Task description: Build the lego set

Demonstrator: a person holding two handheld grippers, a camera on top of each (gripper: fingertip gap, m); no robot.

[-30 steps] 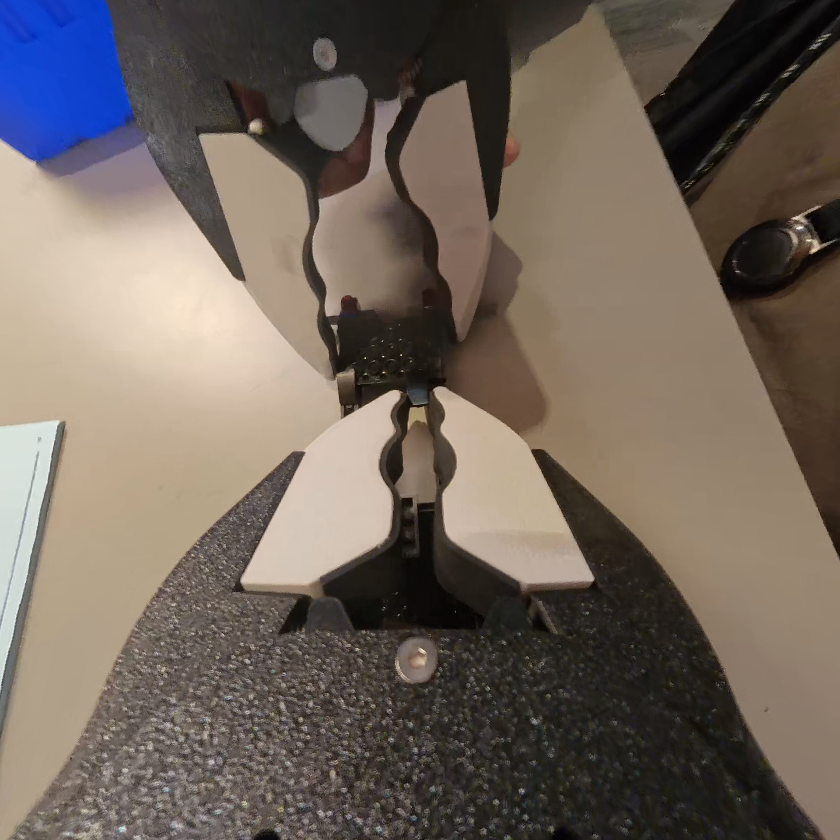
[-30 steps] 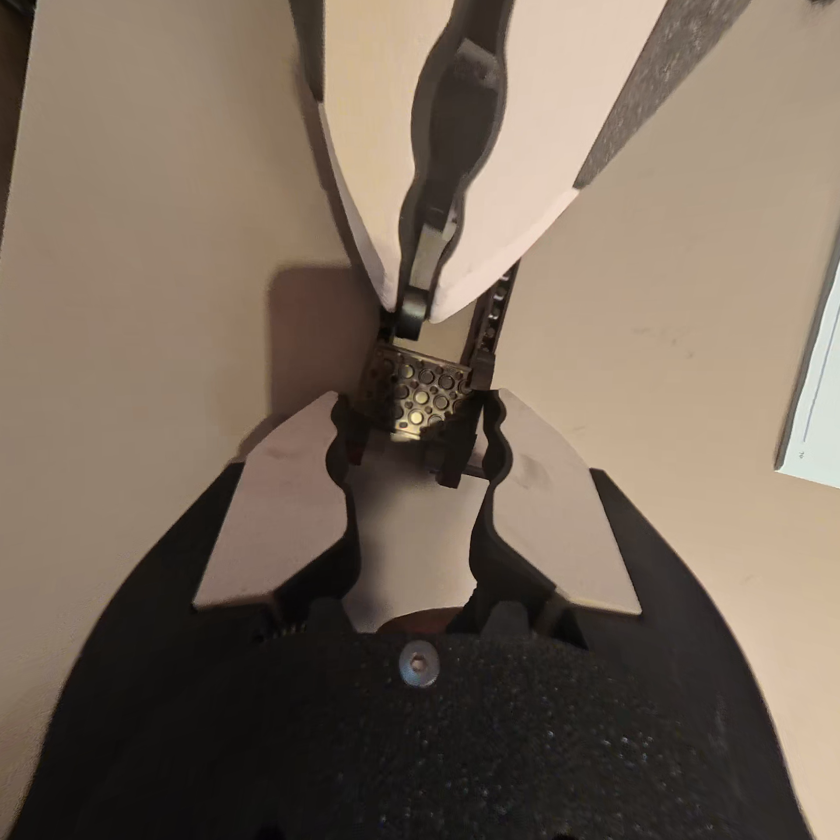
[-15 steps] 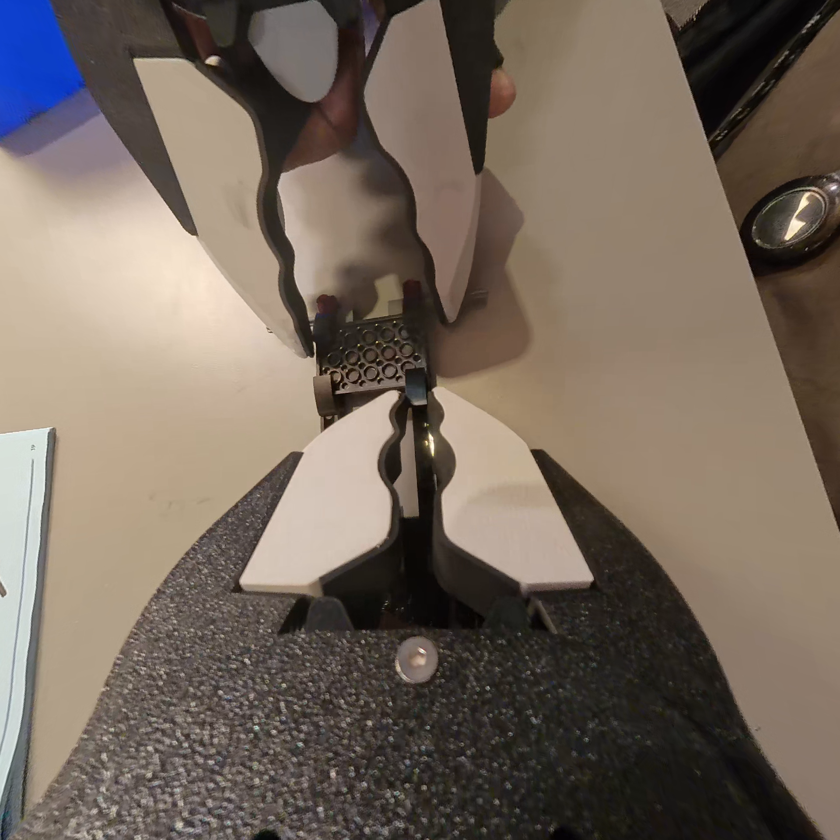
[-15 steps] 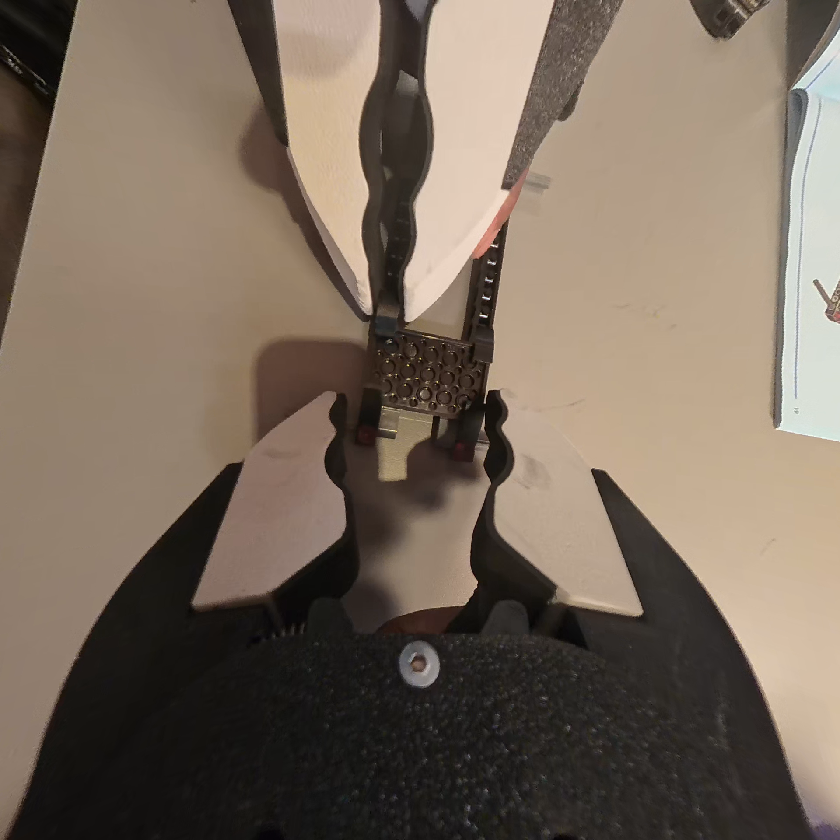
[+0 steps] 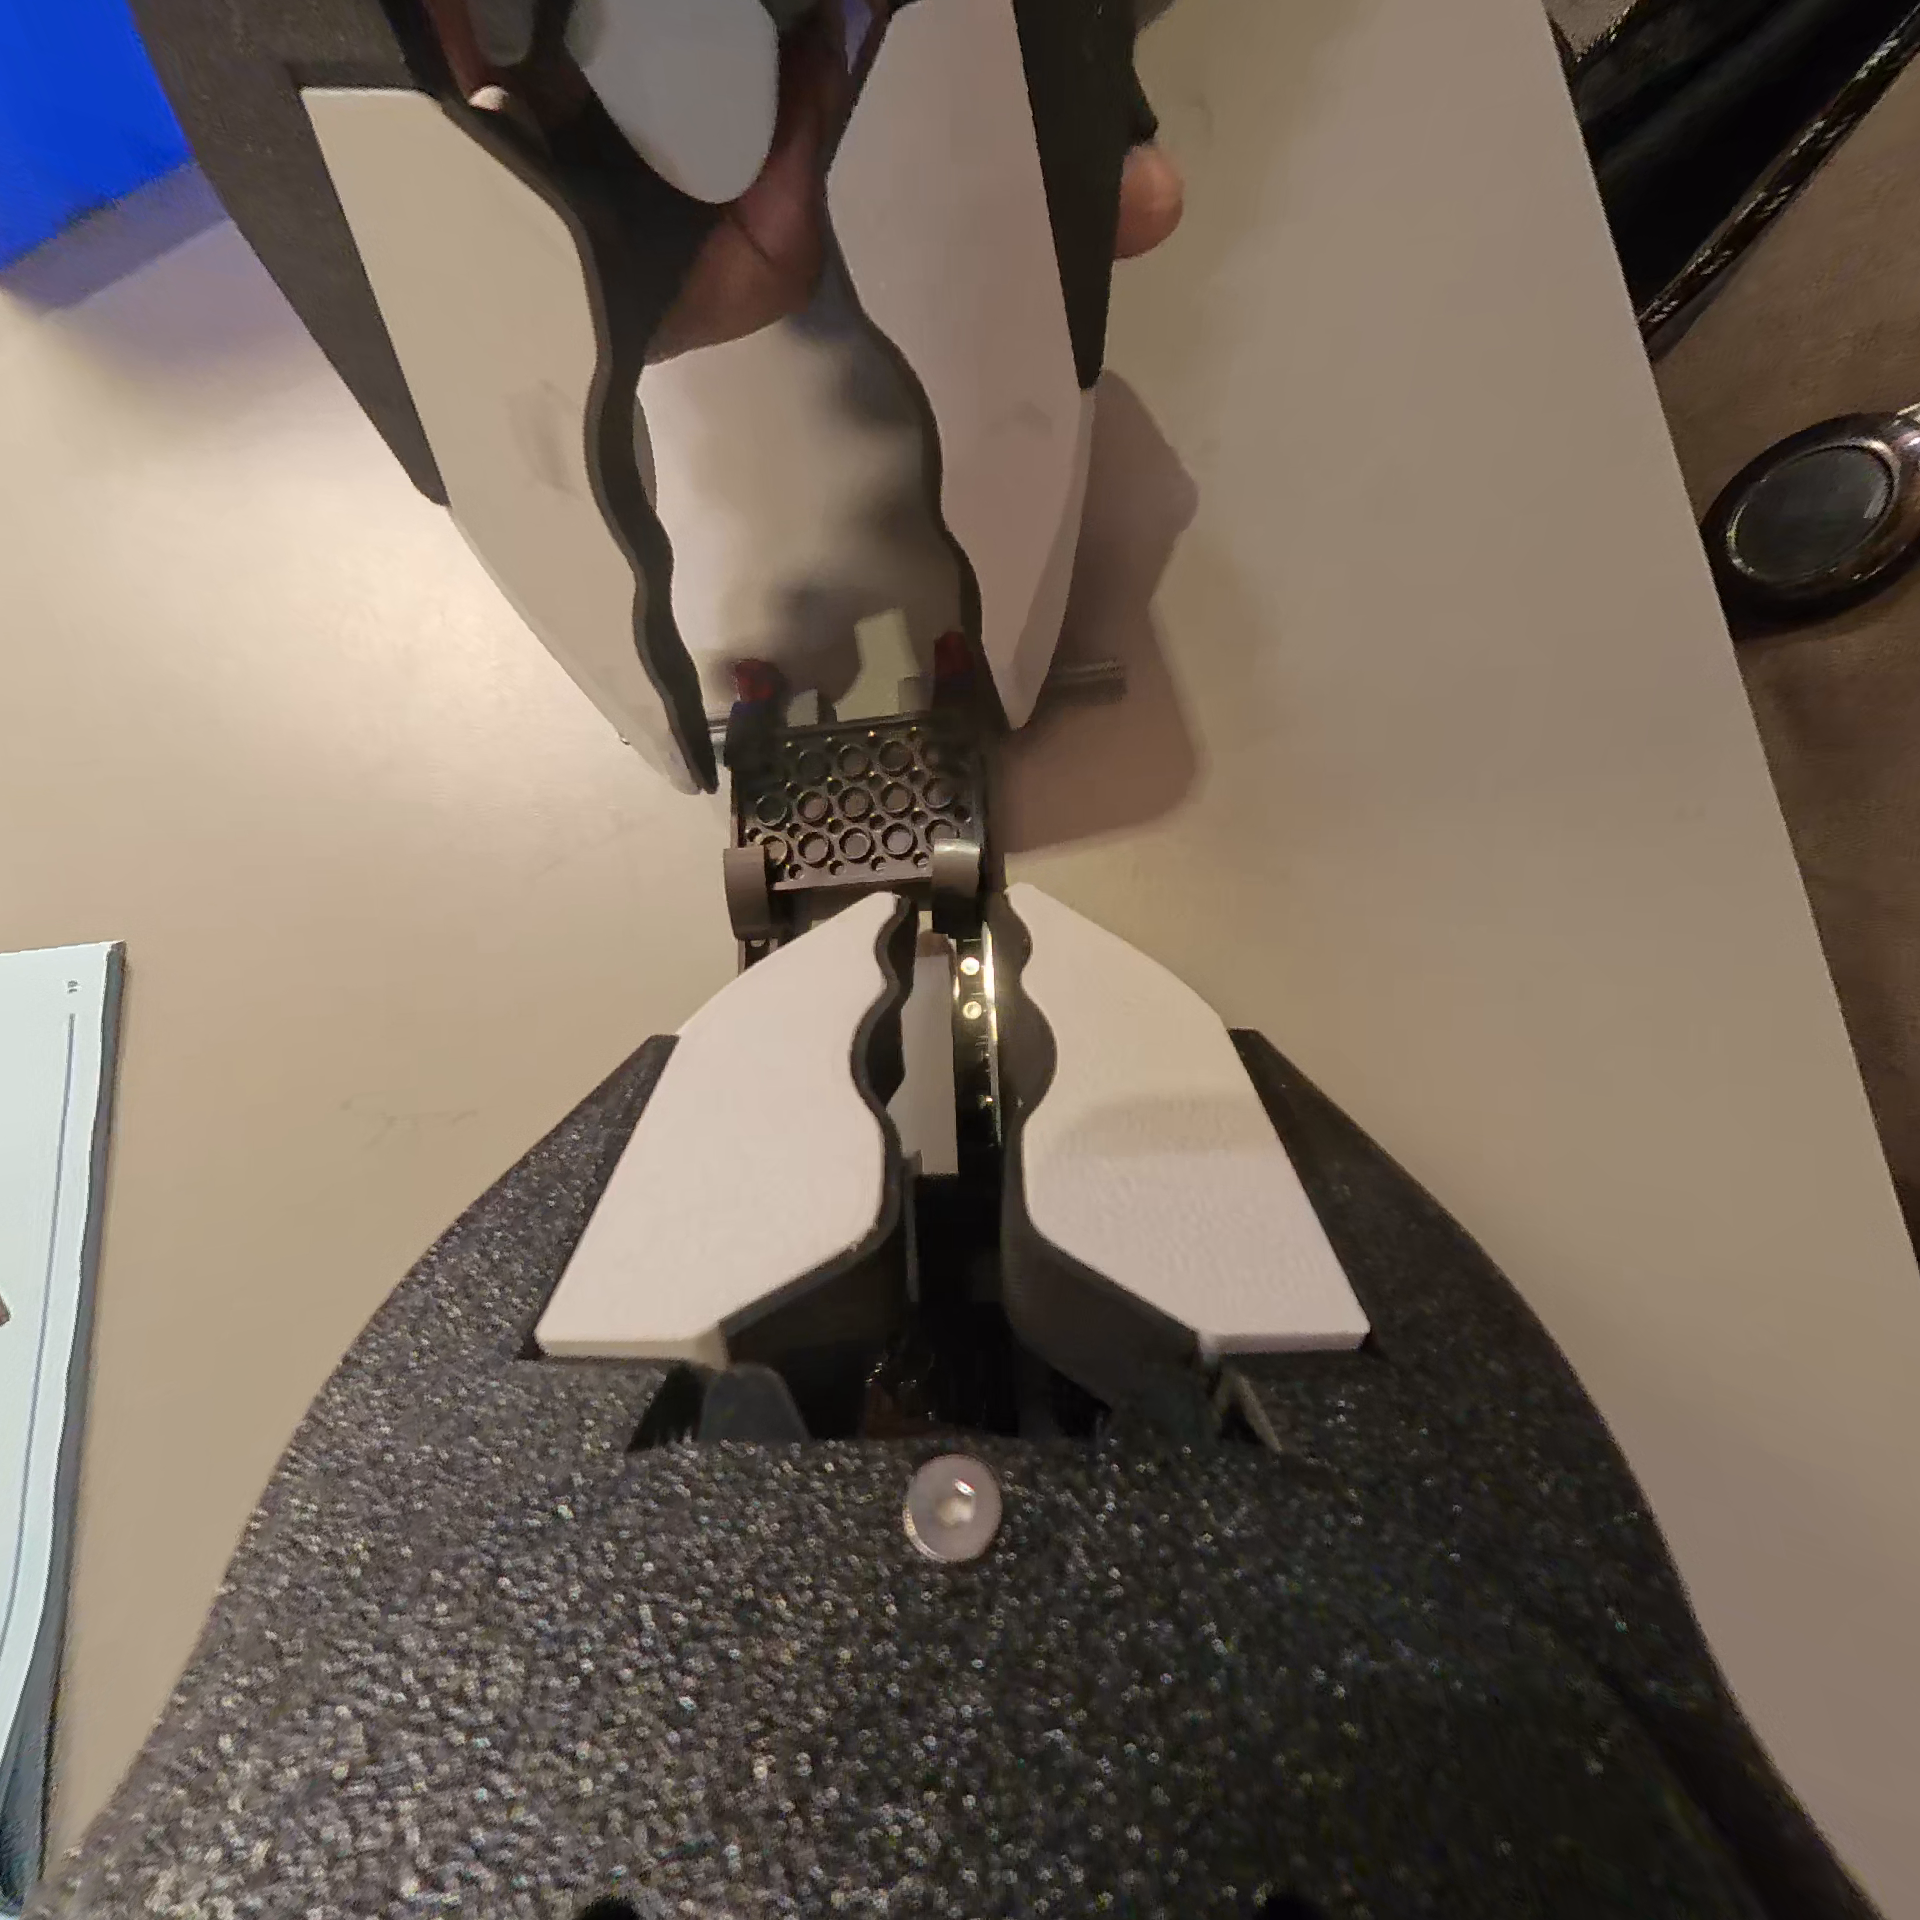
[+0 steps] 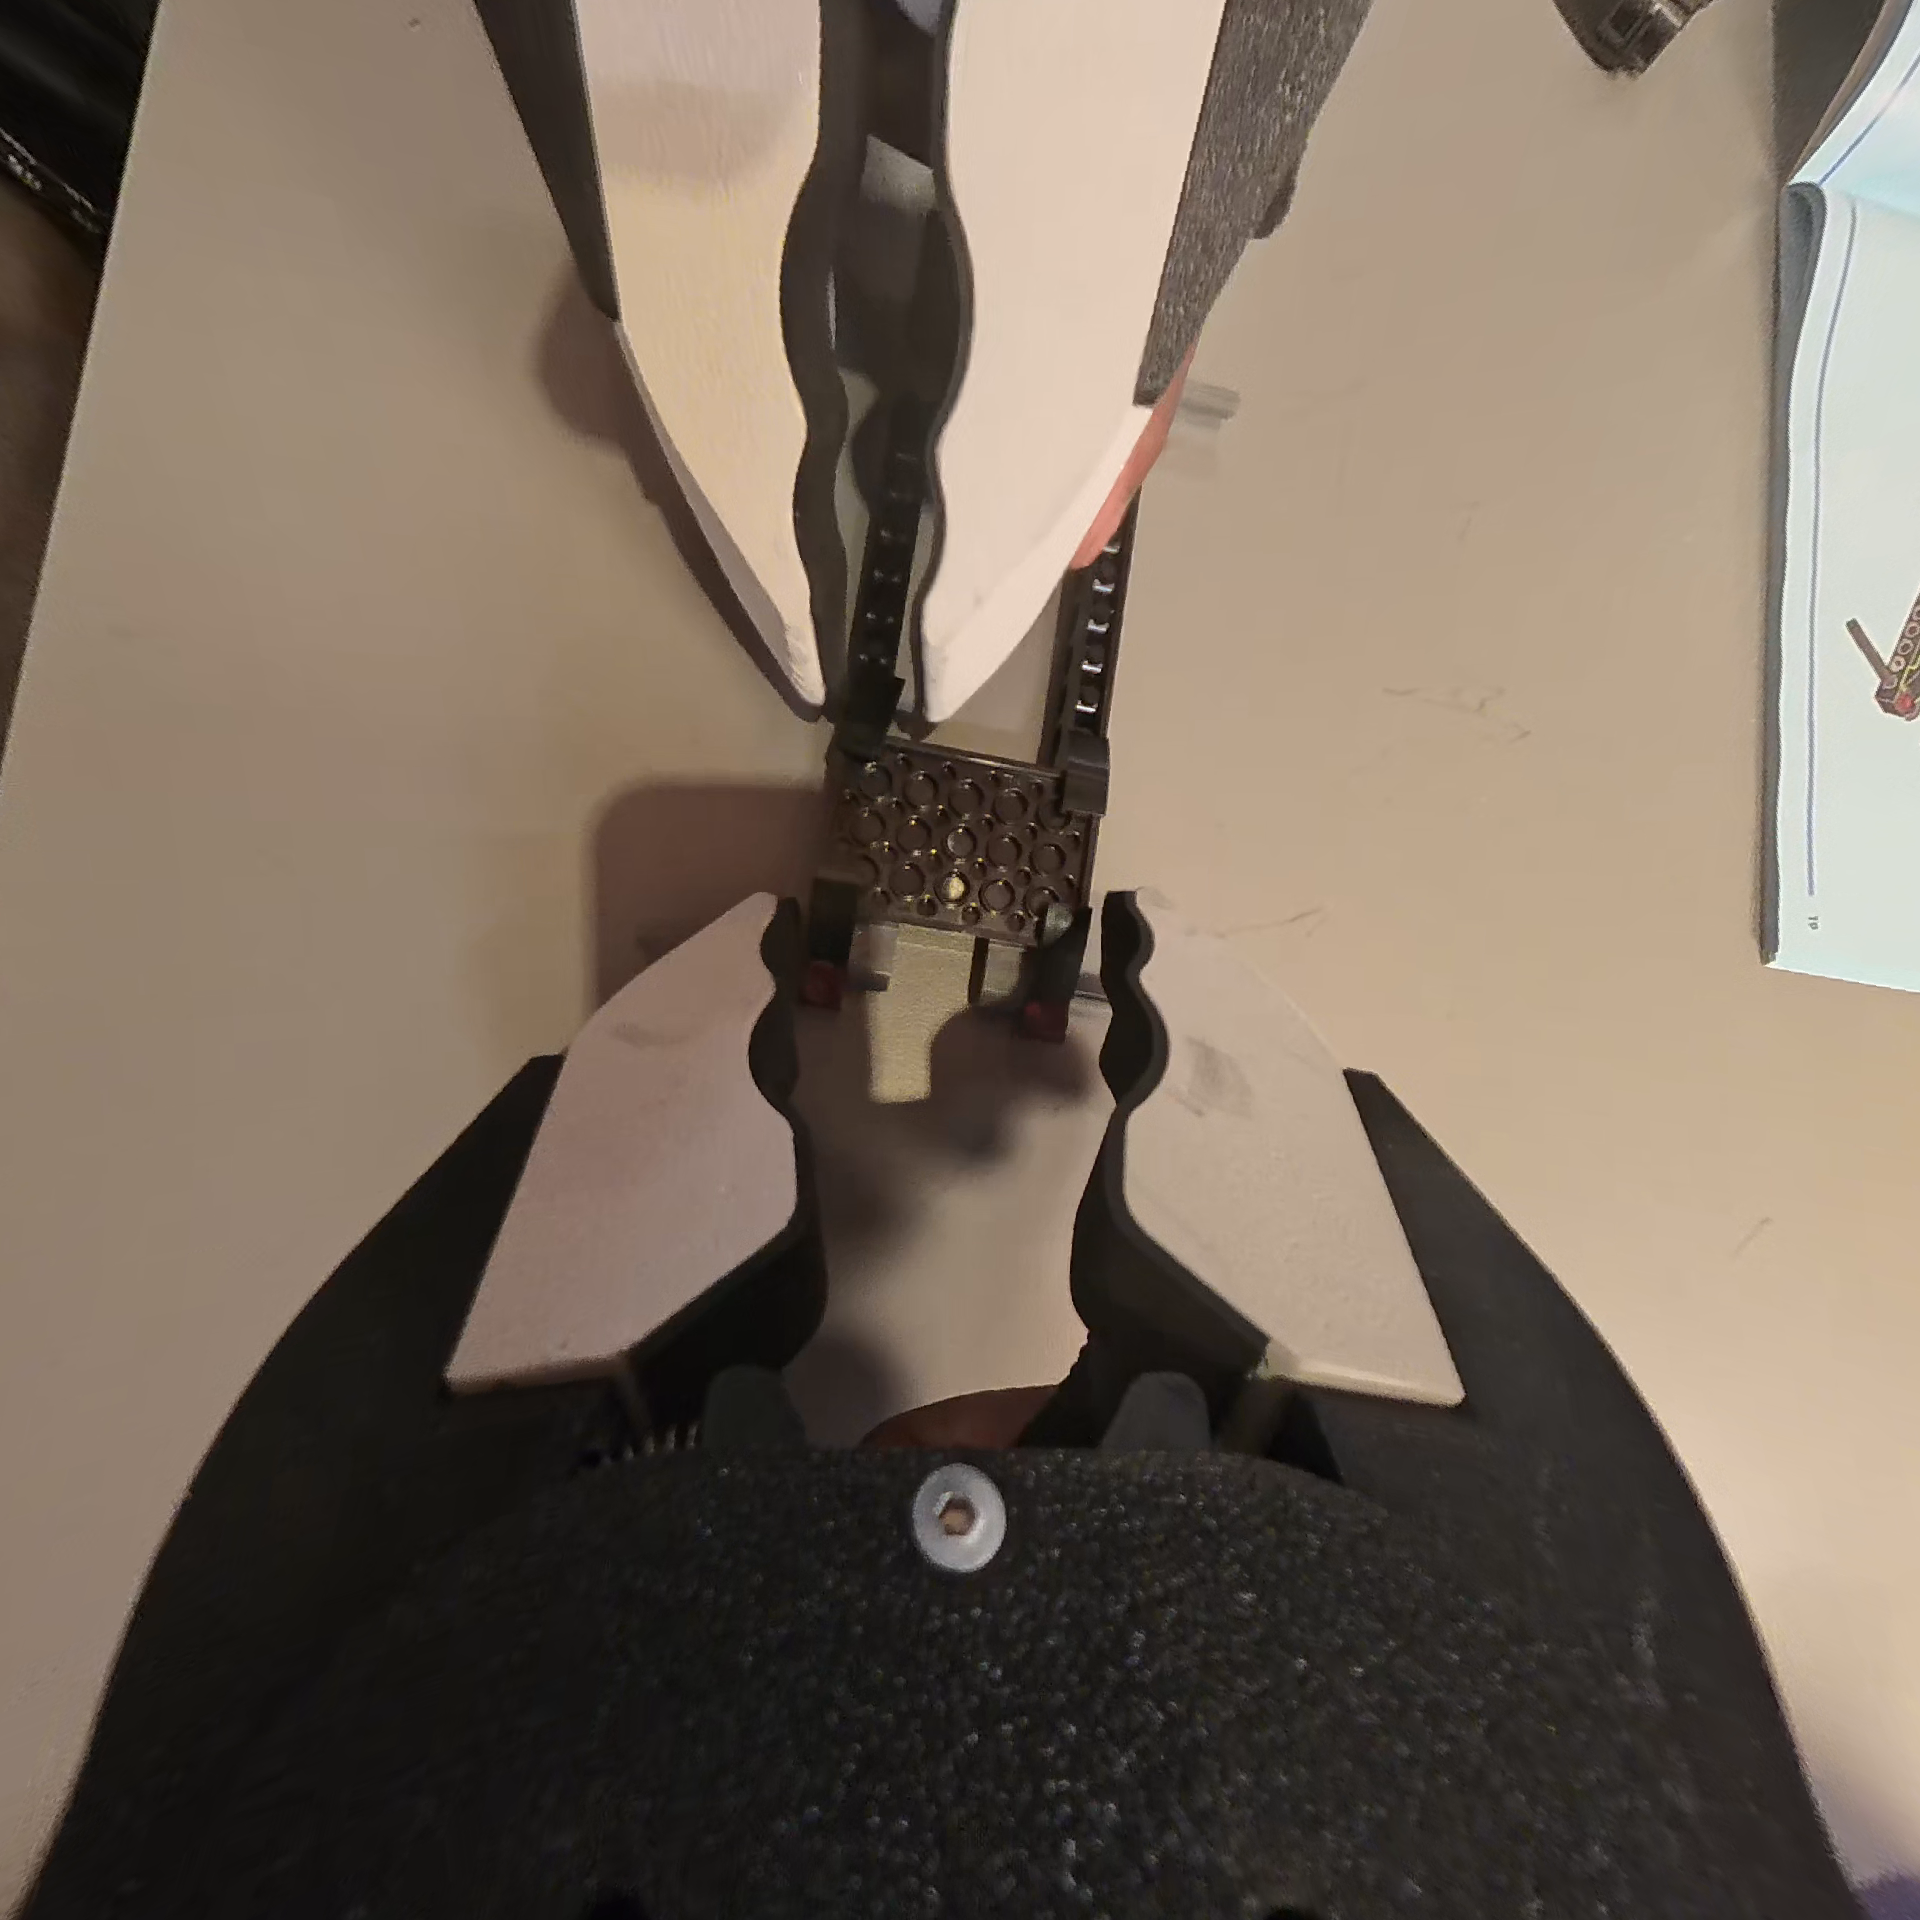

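Observation:
A dark grey perforated plate (image 5: 857, 800) with two long black beams and dark red pins lies on the beige table (image 5: 312, 675). My left gripper (image 5: 951, 904) is slightly open around one black beam (image 5: 977, 1039). The beam lies against the right pad, and table shows between it and the left pad. In the right wrist view the same beam (image 6: 881, 582) runs between the left gripper's (image 6: 873, 712) fingers. My right gripper (image 6: 943, 902) is wide open, its pads just outside the plate's (image 6: 961, 842) two pin legs. It also shows in the left wrist view (image 5: 854, 748).
An open booklet (image 6: 1849, 520) lies at the table's side, also in the left wrist view (image 5: 42, 1247). A blue bin (image 5: 83, 125) stands at the far corner. The table edge (image 5: 1621, 416) runs close by, with a round black object (image 5: 1813, 520) on the floor beyond. A small loose piece (image 6: 1205, 400) lies by the beams. My two grippers' fingertips are within a few centimetres of each other.
The assembly came down from a tilt to lie flat on the table. My left jaws have opened a little off the beam. The right gripper stays open around the other end.

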